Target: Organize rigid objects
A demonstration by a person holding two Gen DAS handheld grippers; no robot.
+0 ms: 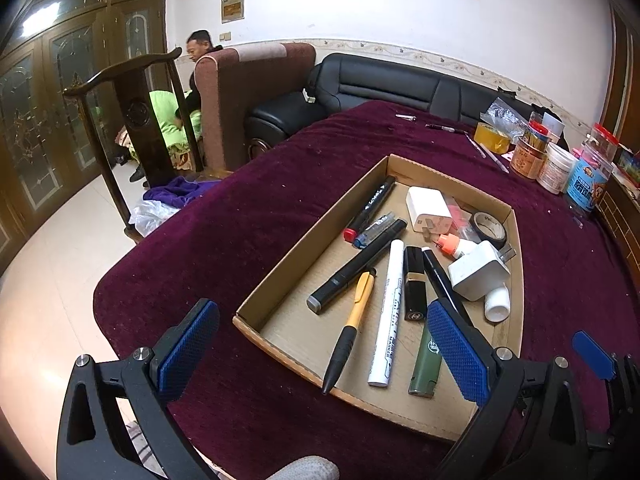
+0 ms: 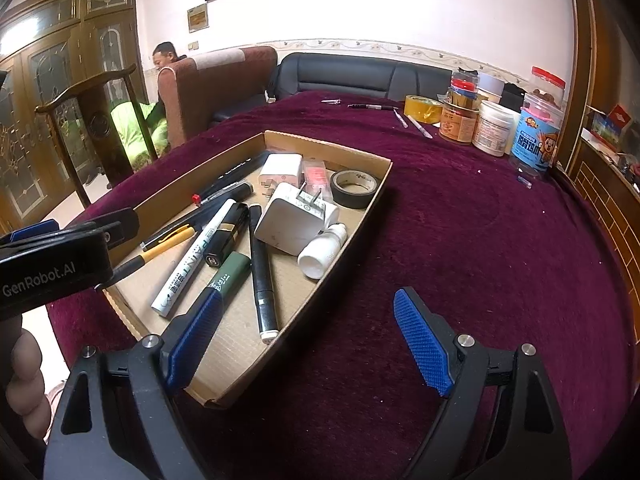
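Both tools stand wide and hold nothing. The left tool hovers over the near end of the cardboard tray, which sits on the dark red cloth of the surface. The right tool hangs over the tray's near right corner. In the tray lie a white marker, a yellow pen, a green lighter, two white chargers, the nearer leaning on a small white bottle, and a black tape roll. Jars stand well apart at the far right edge
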